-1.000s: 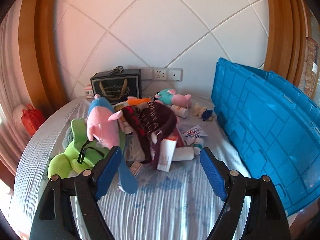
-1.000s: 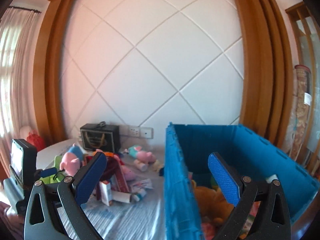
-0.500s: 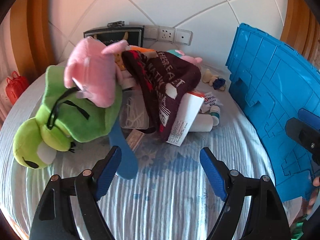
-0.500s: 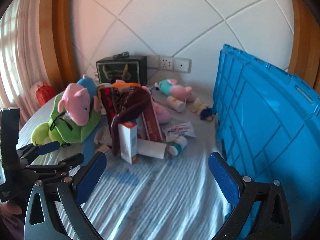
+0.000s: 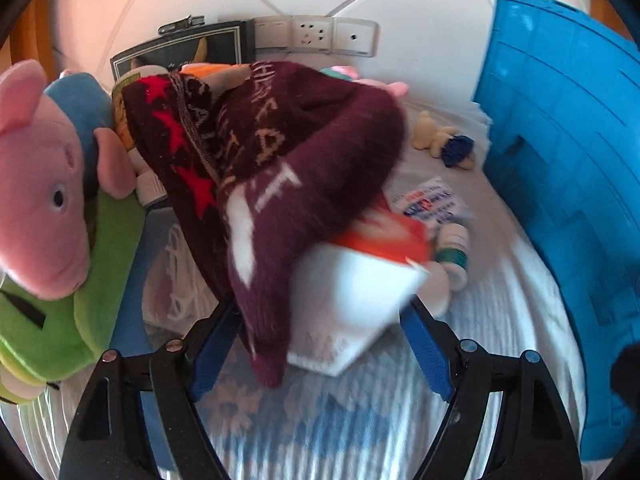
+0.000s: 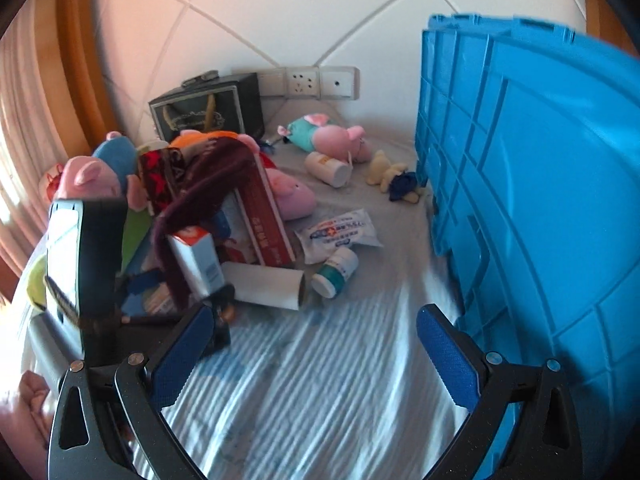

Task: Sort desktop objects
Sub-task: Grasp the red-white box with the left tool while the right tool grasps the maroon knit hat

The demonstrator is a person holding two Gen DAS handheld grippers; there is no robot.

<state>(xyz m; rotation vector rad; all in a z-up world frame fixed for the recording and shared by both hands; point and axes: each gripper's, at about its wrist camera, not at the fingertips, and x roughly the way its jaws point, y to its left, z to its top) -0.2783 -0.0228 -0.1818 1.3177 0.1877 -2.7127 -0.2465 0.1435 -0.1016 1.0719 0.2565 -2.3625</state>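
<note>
Where the left wrist view looks down, the left hand-held gripper (image 5: 320, 350) has its blue pads either side of a white carton with an orange-red top (image 5: 360, 284) and the hanging end of a maroon knitted hat (image 5: 276, 184); the jaws are closing, and the blur hides whether the pads press yet. Left of the hat: pink pig plush (image 5: 44, 184) on a green frog plush (image 5: 92, 280). Far: black gift box (image 5: 192, 50) below wall sockets (image 5: 316, 36). Right: blue plastic crate (image 5: 568, 184), with a green-capped white bottle (image 5: 452, 248) and a printed sachet (image 5: 432, 202) between it and the pile, all on a striped counter cloth (image 5: 340, 432).

Right wrist view: right hand-held gripper (image 6: 312, 350), jaws apart with only cloth between them. Near left, the left gripper's black body (image 6: 88, 264) at the same carton (image 6: 196, 256). Beside it: cardboard tube (image 6: 268, 286), red box (image 6: 268, 216), bottle (image 6: 336, 266). Far: teal-and-pink pig plush (image 6: 324, 134), cream bear (image 6: 390, 172).
</note>
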